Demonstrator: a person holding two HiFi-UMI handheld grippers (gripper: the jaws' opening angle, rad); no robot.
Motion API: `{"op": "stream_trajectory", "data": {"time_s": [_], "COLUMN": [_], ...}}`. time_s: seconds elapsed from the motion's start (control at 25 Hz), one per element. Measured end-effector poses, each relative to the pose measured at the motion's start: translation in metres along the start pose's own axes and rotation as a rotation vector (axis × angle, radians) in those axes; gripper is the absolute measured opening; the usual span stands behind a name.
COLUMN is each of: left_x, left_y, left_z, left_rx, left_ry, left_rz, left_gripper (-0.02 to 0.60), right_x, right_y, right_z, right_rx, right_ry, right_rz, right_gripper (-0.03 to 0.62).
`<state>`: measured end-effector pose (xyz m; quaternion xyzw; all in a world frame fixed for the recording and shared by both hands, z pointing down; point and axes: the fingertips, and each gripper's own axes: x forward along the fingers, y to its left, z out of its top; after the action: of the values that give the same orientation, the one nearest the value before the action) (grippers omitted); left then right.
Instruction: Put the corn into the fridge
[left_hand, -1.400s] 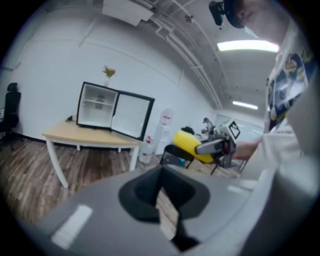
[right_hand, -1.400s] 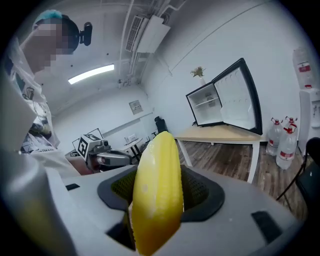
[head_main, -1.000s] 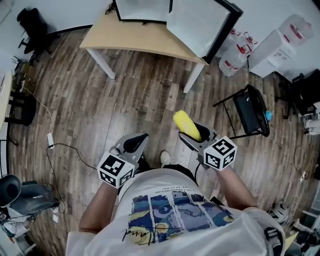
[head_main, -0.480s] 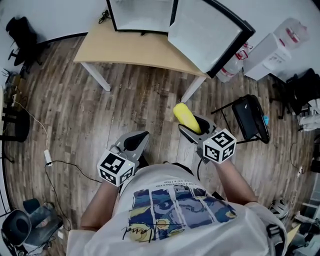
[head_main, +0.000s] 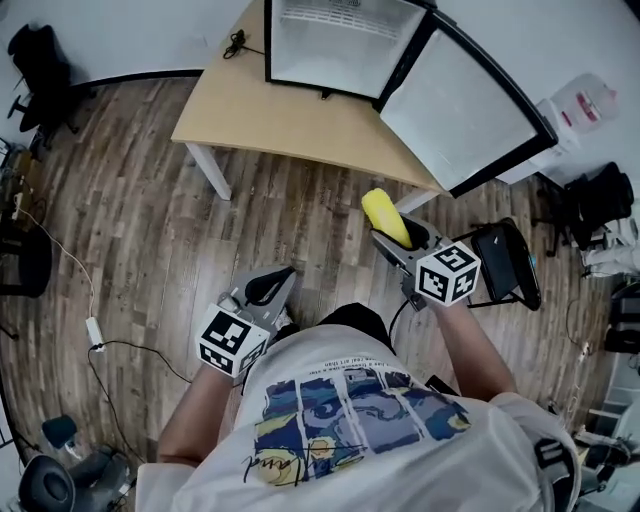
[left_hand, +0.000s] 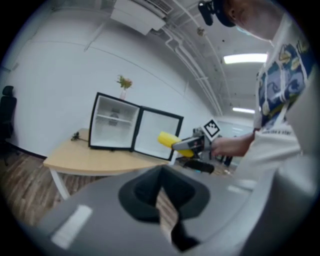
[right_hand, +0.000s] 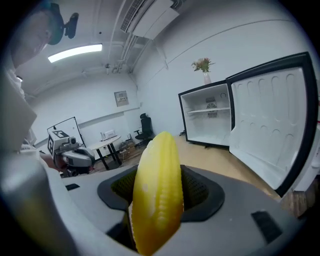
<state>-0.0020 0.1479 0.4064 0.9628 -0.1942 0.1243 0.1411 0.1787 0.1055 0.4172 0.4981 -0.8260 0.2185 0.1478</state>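
gripper on the left (head_main: 281, 277): fingers pressed together, empty, low by the body.
desk (head_main: 262, 122): carries the fridge (head_main: 330, 45), its door (head_main: 470, 110) swung wide.
corn (head_main: 385, 215): clamped in the fingers of the right gripper (head_main: 398, 236), in the air short of the desk.
step: carrying the corn toward the fridge.
next: reach past the door edge, set it on a shelf.

corn (right_hand: 156, 195): glossy, ribbed | table (head_main: 240, 110): smooth pale wood | floor (head_main: 150, 220): matt wood planks
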Motion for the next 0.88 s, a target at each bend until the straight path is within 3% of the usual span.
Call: {"op": "stream_trajectory", "data": {"time_s": [0.28,0.48,0.88], "left_x": [-0.040,-0.050,-0.034], "left_y": [0.067,0.097,0.182], "left_z": [-0.001,-0.006,0.023], "left_rx": [-0.055,-0.100,-0.132], "left_ry": [-0.067,-0.066,-0.052], "left_rz": [0.112,0.162,0.326], "left_gripper": [0.009,0.009,0.009], "right_x": [0.078,0.128,0.256], "right_y": [-0.010,-0.025,-0.128], "right_z": [0.042,0.063,0.102], "right_rx": [-0.057,-0.085,-0.063], "right_ry": [0.040,0.057,0.077], "right_rz": [-0.017,-0.005,-0.012], "right_gripper": [0.247,0.247,0.247]}}
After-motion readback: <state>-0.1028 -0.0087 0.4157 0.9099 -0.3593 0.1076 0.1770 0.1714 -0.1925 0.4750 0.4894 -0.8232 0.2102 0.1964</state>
